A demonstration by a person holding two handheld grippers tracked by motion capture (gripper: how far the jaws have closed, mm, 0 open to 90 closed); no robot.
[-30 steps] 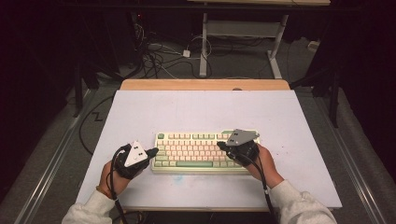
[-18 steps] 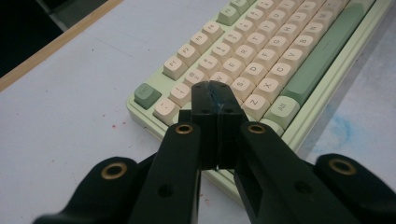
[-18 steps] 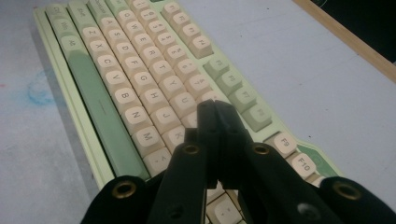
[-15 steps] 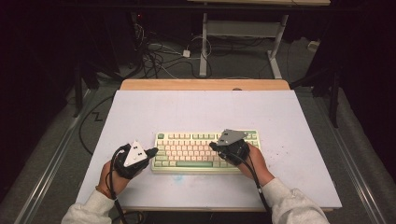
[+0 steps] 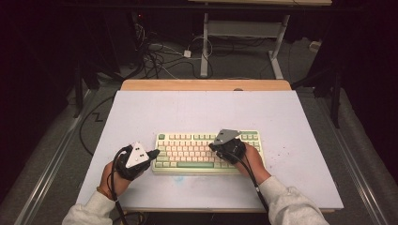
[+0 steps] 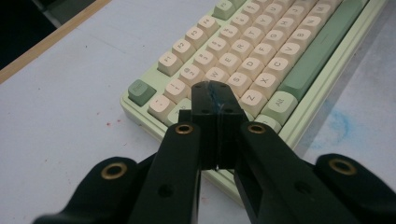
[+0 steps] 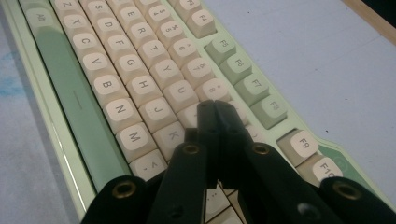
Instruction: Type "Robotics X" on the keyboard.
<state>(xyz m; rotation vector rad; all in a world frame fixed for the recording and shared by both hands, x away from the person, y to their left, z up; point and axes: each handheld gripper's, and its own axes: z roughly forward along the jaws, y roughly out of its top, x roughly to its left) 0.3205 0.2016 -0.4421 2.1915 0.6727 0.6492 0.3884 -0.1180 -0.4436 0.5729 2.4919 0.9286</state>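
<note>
A pale green keyboard [image 5: 206, 151] with cream keys and a green space bar lies near the front of the white table top. My left gripper [image 5: 154, 153] is shut and empty, its tips at the keyboard's left end. In the left gripper view its closed tips [image 6: 214, 95] hover over the keys near the left edge of the keyboard [image 6: 261, 56]. My right gripper [image 5: 212, 146] is shut and empty over the right half of the keys. In the right gripper view its tips [image 7: 214, 109] sit above the keys by J and K on the keyboard [image 7: 116, 74].
The white table top [image 5: 202, 112] has bare room behind and beside the keyboard, with a wooden strip [image 5: 206, 85] along the far edge. A faint blue smear [image 5: 179, 178] marks the surface in front of the keyboard. Cables and a desk frame [image 5: 206, 42] lie on the floor beyond.
My right gripper has slid left over the keys, from the keyboard's right end toward its middle. The left gripper has stayed put.
</note>
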